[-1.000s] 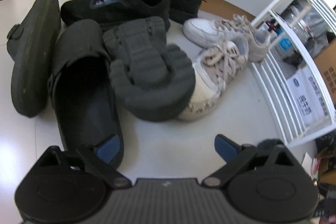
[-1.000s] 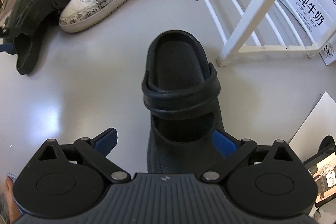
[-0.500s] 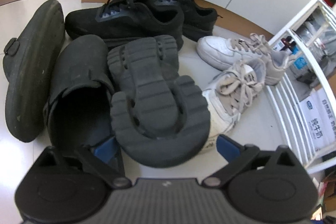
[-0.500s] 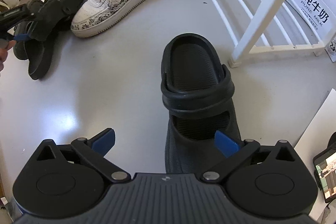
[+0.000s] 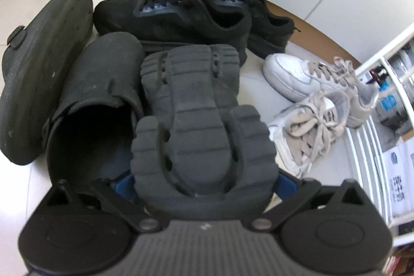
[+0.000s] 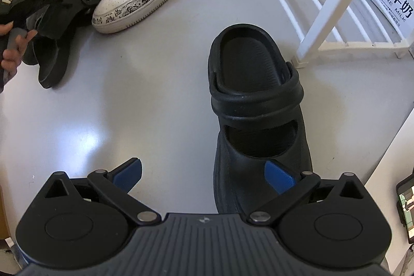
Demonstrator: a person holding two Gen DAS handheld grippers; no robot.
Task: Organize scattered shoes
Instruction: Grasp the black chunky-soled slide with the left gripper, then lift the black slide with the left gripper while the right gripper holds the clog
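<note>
Now moved in close on the upturned clog [image 5: 201,126] at lower centre, left gripper [image 5: 201,184] open around its heel, ready to pinch; right gripper [image 6: 204,172] open, over the upright clog [image 6: 256,105] at centre right.

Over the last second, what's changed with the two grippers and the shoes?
The left gripper moved forward until its open fingers straddle the upturned clog, not clamped yet. The right gripper stayed open while the upright clog slid rightward in its view. The sneakers stayed put.

Home entryway (shoes [image 5: 181,17], white rack [image 6: 323,14])
</note>
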